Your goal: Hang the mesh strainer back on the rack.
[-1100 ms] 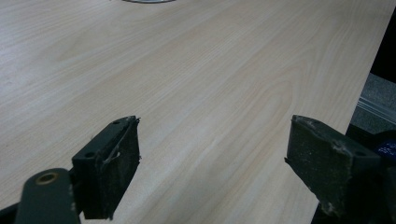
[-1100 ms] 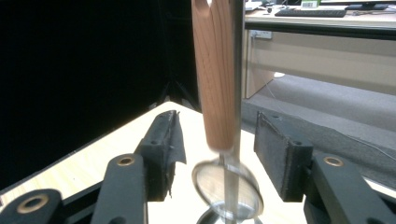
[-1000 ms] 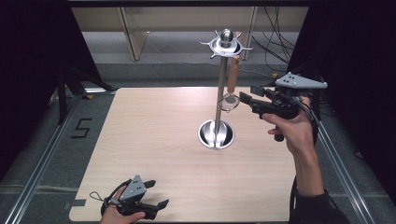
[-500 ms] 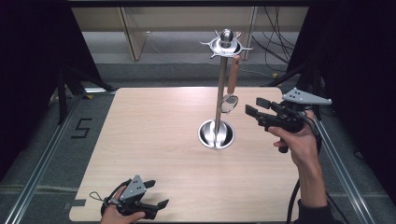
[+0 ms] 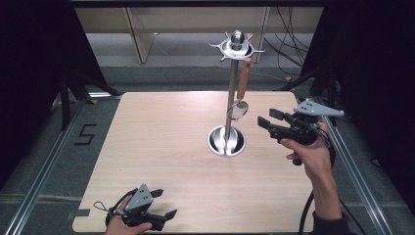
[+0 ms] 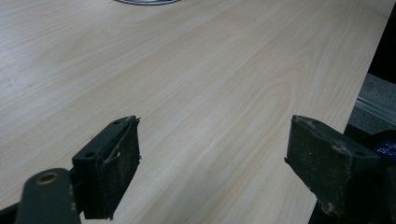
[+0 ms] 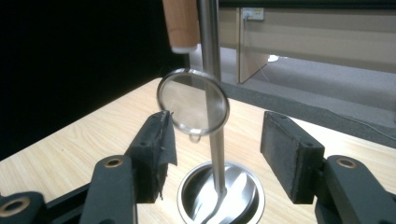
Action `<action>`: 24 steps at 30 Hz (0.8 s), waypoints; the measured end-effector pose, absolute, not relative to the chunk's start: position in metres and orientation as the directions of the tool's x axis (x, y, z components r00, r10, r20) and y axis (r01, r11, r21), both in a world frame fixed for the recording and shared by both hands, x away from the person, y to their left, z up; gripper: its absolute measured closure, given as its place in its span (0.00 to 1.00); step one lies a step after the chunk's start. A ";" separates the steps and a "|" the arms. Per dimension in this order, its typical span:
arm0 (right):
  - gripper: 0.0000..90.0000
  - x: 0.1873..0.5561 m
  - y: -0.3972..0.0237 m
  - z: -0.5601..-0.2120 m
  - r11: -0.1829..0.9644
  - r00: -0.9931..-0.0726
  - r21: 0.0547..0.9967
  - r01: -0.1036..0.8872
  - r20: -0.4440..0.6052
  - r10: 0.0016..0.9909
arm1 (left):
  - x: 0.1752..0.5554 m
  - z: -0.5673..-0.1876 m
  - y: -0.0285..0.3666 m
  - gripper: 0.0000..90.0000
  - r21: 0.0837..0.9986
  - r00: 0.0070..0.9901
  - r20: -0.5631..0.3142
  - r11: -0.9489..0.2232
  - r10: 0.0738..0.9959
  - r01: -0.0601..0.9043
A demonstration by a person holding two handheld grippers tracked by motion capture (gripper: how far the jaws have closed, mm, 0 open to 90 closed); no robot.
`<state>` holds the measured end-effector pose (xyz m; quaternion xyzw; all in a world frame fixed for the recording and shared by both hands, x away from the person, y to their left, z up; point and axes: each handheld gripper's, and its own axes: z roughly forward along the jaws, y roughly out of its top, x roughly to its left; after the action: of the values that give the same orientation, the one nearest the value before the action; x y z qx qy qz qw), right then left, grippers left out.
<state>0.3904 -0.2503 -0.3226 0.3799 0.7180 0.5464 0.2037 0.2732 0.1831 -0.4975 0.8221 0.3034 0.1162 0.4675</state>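
A steel utensil stand point(image 5: 229, 112) rises from a round base point(image 5: 226, 141) on the wooden table point(image 5: 161, 142). From its top ring point(image 5: 237, 48) hangs a small strainer with a wooden handle point(image 5: 242, 81) and a round mesh head point(image 5: 238, 110). My right gripper point(image 5: 264, 121) is open, right of the pole, its jaws pointing left at the mesh head. In the right gripper view the mesh head point(image 7: 193, 101) hangs just beyond the open gripper point(image 7: 215, 154), in front of the pole point(image 7: 214, 93). My left gripper point(image 5: 161, 204) is open, low over the table's near edge, with nothing between its pads point(image 6: 114, 158).
The table's right edge point(image 6: 355, 116) runs close to the left gripper's right pad. Metal rails point(image 5: 44, 166) flank the table on both sides. A wooden cabinet point(image 5: 142, 34) and cables point(image 5: 288, 44) lie behind the table. Dark curtains stand at both sides.
My right gripper has drawn back to the right and lowered, away from the strainer it was close to a second ago. The left gripper has stayed where it was.
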 end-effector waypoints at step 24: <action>0.43 0.396 -0.251 -0.344 0.182 -0.630 0.915 0.360 0.094 0.771 | 0.271 -0.496 0.184 0.19 0.831 0.781 -0.091 -0.385 0.618 0.401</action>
<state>0.3959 -0.2506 -0.3438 0.3808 0.7423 0.5137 0.2001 0.2714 0.1844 -0.4965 0.8239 0.3093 0.1177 0.4601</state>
